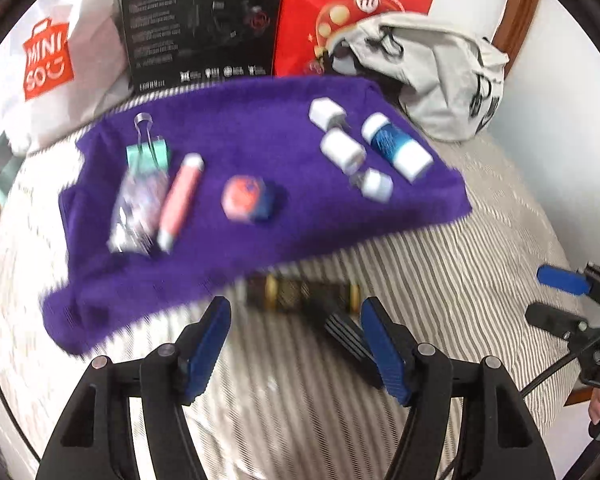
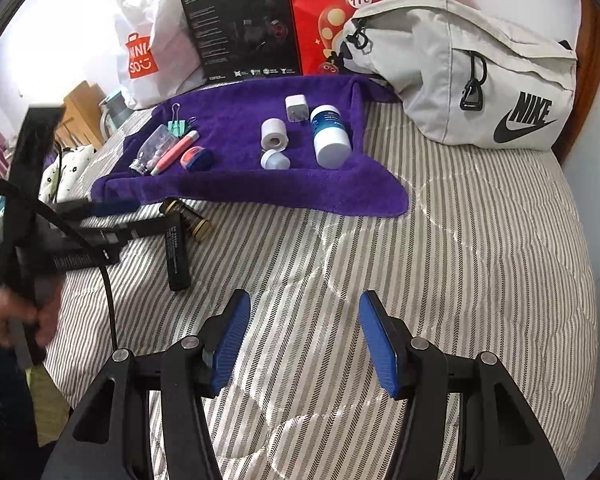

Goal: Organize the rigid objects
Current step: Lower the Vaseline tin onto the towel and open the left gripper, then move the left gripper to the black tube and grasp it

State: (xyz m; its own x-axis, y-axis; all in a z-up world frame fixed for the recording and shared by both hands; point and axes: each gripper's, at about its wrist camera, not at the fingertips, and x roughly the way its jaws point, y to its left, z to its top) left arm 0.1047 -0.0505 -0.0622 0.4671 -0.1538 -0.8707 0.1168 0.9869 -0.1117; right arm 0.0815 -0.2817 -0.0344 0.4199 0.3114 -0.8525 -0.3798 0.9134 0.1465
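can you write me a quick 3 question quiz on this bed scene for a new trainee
1. True or false: the pink pen lies on the purple towel.
2. Which item lies off the towel, on the striped bedding? A) white tape roll B) black and gold tube C) blue-labelled bottle
3. Fill in: the jaws of the right gripper and the left gripper stand ____.

Key: 1 true; 2 B; 3 open
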